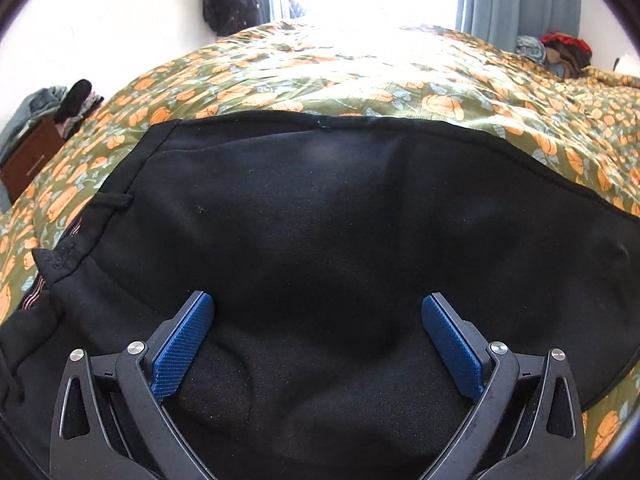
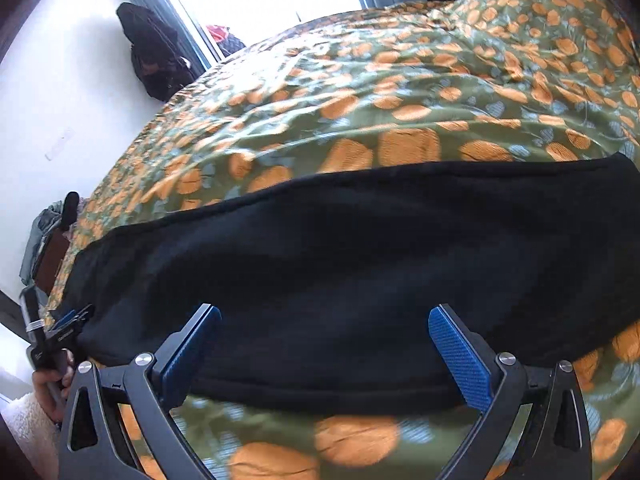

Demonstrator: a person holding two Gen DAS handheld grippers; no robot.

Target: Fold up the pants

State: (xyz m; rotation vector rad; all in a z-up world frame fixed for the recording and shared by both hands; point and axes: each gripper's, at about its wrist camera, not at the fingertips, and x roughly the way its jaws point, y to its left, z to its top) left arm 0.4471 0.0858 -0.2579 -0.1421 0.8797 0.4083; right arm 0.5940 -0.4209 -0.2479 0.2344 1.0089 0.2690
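Both my tongs gape apart, holding nothing: left gripper (image 1: pixel 317 304) over the black fleece pants (image 1: pixel 340 220), right gripper (image 2: pixel 325 316) probably at their near edge. I'd pinch both layers squarely before lifting.

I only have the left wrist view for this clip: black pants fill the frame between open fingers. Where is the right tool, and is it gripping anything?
Observer: The right tool is open, straddling the near edge of the black pants, clamped on nothing.
Operator: Which part of the pants is that?
Observer: A long folded strip lying across the floral bedspread; its end shows at the right.
Operator: Is the left tool visible from there?
Observer: Yes, the left tool sits at the strip's far left end, with the person's hand beneath it.
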